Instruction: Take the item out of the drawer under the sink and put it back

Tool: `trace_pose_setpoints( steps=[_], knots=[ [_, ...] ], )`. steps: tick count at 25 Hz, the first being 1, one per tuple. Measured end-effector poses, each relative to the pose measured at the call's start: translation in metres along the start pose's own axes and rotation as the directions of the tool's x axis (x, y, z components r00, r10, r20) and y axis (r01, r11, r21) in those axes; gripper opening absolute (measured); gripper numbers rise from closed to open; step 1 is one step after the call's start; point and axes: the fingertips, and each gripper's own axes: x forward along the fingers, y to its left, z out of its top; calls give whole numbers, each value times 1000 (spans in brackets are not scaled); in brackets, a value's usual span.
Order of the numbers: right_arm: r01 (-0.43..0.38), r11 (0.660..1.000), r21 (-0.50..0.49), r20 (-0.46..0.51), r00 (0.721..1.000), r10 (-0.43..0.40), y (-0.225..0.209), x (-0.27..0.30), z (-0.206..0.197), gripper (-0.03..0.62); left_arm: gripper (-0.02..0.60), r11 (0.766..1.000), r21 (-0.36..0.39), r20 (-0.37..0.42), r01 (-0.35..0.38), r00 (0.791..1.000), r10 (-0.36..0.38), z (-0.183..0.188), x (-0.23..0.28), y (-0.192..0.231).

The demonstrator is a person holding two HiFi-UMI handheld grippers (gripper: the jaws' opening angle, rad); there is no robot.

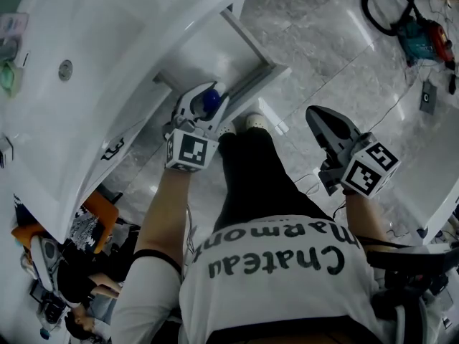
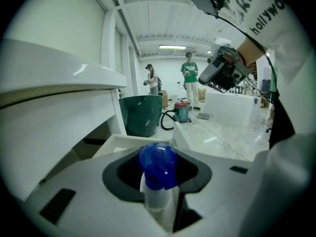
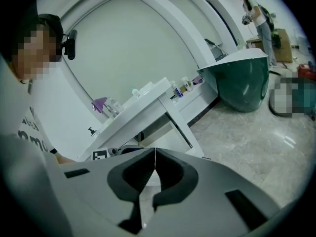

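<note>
A white bottle with a blue cap (image 1: pixel 211 101) (image 2: pixel 157 164) stands between the jaws of my left gripper (image 1: pixel 208 96) (image 2: pixel 158 184), which is shut on its body. In the head view it hangs just over the front edge of the open white drawer (image 1: pixel 251 40) under the sink counter (image 1: pixel 93 120). My right gripper (image 1: pixel 314 115) (image 3: pixel 155 154) is held off to the right above the marble floor, shut with nothing in it; its jaws meet in a thin line.
The sink basin with its drain (image 1: pixel 65 69) lies at upper left. A teal vacuum cleaner (image 1: pixel 419 38) and cables lie on the floor at upper right. A dark green tub (image 2: pixel 140 115) and two standing people (image 2: pixel 189 78) are further off. My shoe (image 1: pixel 251 121) is by the drawer.
</note>
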Motion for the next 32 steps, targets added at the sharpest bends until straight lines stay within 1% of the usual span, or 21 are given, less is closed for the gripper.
trace_pose_setpoints(
  steps=[3,8,12,15,18,22,24,26,29,32],
  knots=[
    [-3,1000,-10,9,1000,3,6,-3,5,12,138,1000,-8,7,-8,1000,8,4,-6,2],
    [-16,999,-31,34,999,17,19,-14,17,12,137,999,-16,49,-35,998,35,32,-20,7],
    [-37,998,-56,47,998,40,31,-12,33,12,135,998,-25,67,-51,996,52,47,-30,17],
    [-54,995,-83,62,996,59,42,-15,46,12,135,999,-19,94,-51,994,52,67,-40,21],
    [-79,991,-112,82,993,88,55,-17,60,12,135,998,-33,134,-48,990,52,89,-55,24],
    [-117,982,-149,109,985,134,72,-31,79,12,135,998,-32,167,-62,984,67,124,-76,17],
    [-141,974,-176,120,979,163,82,-35,91,12,135,994,-63,199,-90,975,101,144,-89,18],
    [-164,965,-207,131,972,193,93,-36,104,12,135,986,-114,236,-125,960,149,165,-106,23],
    [-194,949,-250,140,962,234,109,-36,121,12,133,971,-160,291,-176,932,216,194,-132,29],
    [-232,929,-289,144,949,282,127,-36,133,12,132,952,-205,332,-226,899,284,219,-159,32]
  ],
)
